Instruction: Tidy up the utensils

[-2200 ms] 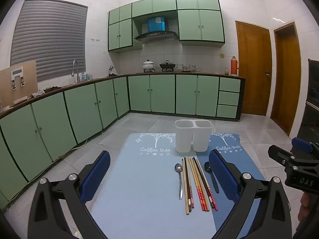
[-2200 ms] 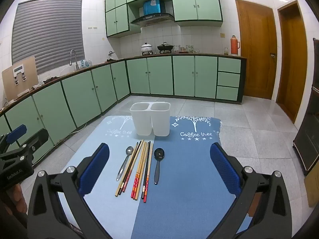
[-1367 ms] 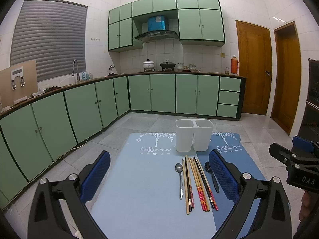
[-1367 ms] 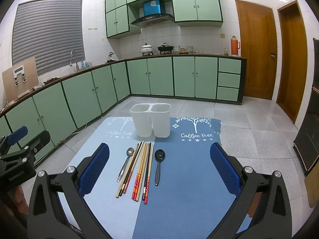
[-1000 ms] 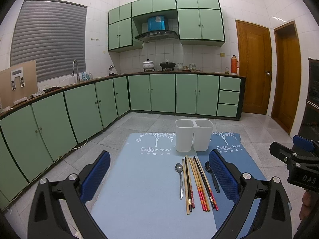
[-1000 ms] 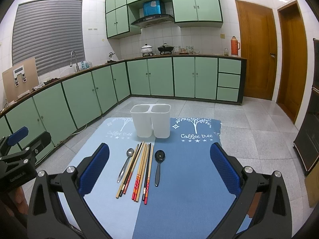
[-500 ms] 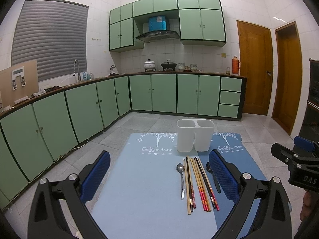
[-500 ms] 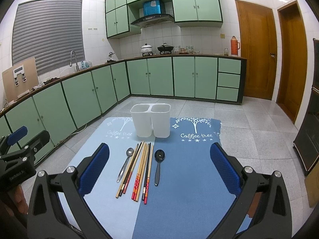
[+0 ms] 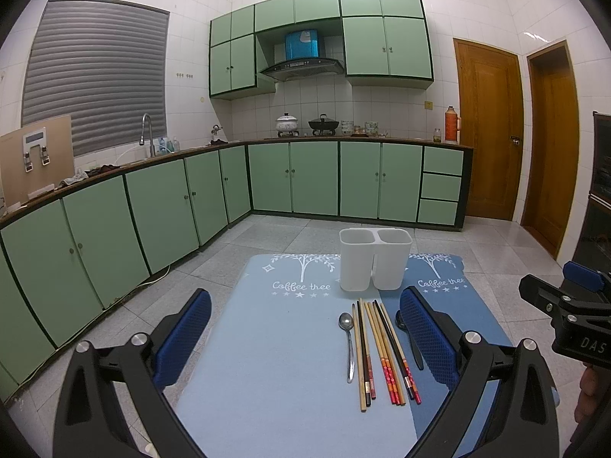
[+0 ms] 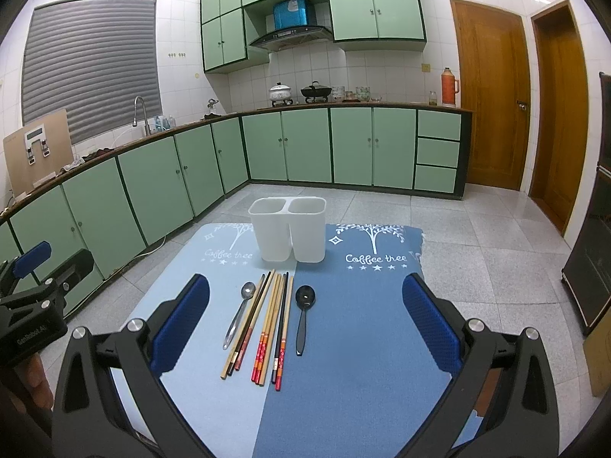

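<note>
Kitchen sorting at its opening step: on a blue mat (image 10: 362,328), a white two-compartment holder (image 10: 288,229) stands empty, chopsticks (image 10: 267,324) in a row just before it, a steel spoon (image 10: 238,313) and a black spoon (image 10: 303,315) flanking them. Left gripper (image 9: 301,339) and right gripper (image 10: 305,328) hover, jaws wide, holding nothing. Next likely comes a descent onto one utensil.

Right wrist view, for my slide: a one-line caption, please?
Open right gripper above chopsticks, two spoons and an empty white two-compartment plastic holder on a blue mat.
</note>
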`<state>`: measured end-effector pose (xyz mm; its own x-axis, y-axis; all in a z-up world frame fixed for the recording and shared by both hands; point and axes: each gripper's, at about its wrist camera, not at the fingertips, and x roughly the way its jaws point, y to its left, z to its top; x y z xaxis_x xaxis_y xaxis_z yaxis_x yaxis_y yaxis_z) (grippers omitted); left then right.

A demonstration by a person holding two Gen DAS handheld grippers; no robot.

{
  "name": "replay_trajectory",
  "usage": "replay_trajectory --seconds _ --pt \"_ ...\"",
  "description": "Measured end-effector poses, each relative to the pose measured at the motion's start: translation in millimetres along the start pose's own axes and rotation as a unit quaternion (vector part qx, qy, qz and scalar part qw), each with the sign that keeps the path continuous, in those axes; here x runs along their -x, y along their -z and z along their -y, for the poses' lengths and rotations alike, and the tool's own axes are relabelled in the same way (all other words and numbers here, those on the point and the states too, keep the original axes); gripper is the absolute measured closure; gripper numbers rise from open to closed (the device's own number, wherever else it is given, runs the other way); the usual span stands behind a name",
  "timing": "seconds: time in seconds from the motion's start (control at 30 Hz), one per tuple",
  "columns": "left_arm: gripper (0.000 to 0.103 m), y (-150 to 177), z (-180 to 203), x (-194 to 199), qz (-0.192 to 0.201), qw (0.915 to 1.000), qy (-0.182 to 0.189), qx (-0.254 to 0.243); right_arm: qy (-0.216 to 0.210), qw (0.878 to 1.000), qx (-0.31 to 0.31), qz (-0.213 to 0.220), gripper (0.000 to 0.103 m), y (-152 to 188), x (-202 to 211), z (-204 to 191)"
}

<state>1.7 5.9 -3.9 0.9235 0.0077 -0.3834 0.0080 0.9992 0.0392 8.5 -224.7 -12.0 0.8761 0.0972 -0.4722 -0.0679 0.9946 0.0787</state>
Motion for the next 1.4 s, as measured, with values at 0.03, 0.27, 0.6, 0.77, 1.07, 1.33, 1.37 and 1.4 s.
replay_trajectory --seconds 0.03,0.27,0.6,0.77,1.07,1.33,1.37,1.4 --pt "0.006 -1 1 0 0.0 1.0 0.0 -0.001 0.0 1.0 0.0 0.0 0.005 -4 2 -1" --pt "0.006 -1 1 0 0.0 1.0 -0.001 -0.001 0.0 1.0 0.0 -0.001 0.005 -3 1 -1" --pt "0.006 0 1 -1 -0.001 1.0 -0.001 -0.001 0.0 1.0 0.0 -0.002 0.005 -2 0 0" --pt "0.006 2 -1 -6 -0.004 1.0 -0.002 -0.001 0.0 1.0 0.0 -0.004 0.005 3 -6 2" --pt "0.006 -1 2 -15 -0.014 0.9999 -0.003 -0.002 0.002 1.0 -0.003 -0.017 0.005 11 -24 9" --pt "0.006 -1 4 -39 -0.033 0.9994 -0.005 -0.007 0.011 0.999 0.001 -0.037 0.005 5 -48 12" --pt "0.006 -1 3 -46 -0.039 0.9992 -0.006 -0.006 0.012 0.999 0.002 -0.039 0.005 5 -53 13" --pt "0.006 0 3 -51 -0.044 0.999 -0.007 -0.006 0.017 0.999 0.004 -0.045 0.005 5 -61 14"
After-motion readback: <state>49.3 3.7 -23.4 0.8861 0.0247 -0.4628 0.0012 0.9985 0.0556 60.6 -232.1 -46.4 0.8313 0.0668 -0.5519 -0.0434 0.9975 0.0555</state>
